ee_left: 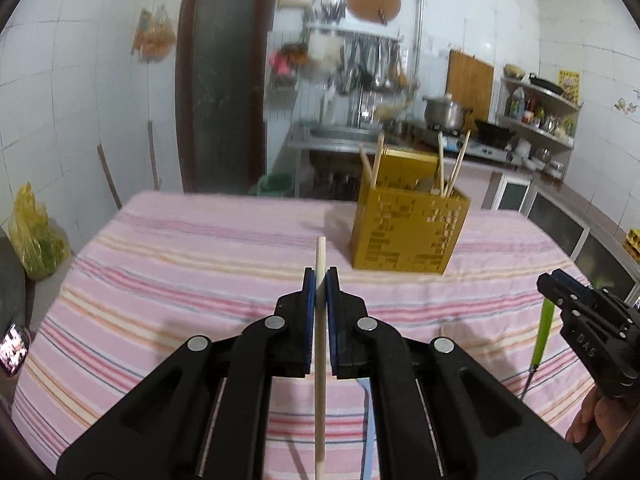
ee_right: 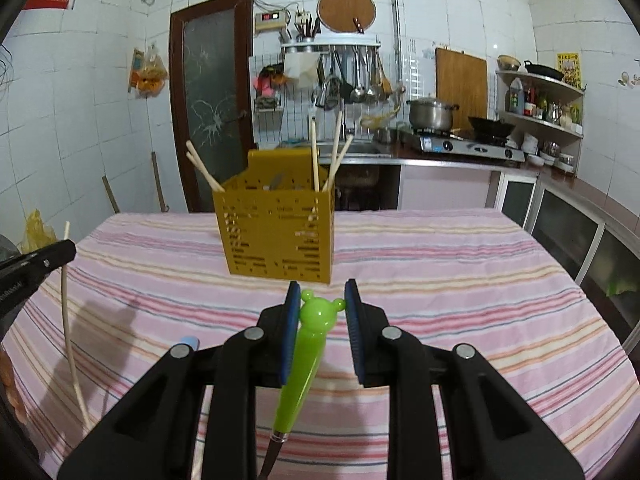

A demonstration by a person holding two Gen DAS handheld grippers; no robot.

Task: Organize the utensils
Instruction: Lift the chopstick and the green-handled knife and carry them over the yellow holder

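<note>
My left gripper (ee_left: 320,282) is shut on a pale wooden chopstick (ee_left: 320,360) and holds it upright above the striped table; it also shows at the left of the right wrist view (ee_right: 60,252). A yellow perforated utensil holder (ee_left: 408,226) stands ahead to the right with several chopsticks in it; it also shows in the right wrist view (ee_right: 276,232). My right gripper (ee_right: 322,300) holds a green utensil handle with a bear-shaped head (ee_right: 310,344). Its left pad touches the handle and a gap shows on the right side.
The table has a pink striped cloth (ee_left: 180,264). A blue-tipped item (ee_right: 189,342) lies on the cloth under the right gripper. Behind the table are a sink counter (ee_right: 360,156), a stove with a pot (ee_right: 432,114) and shelves on the right.
</note>
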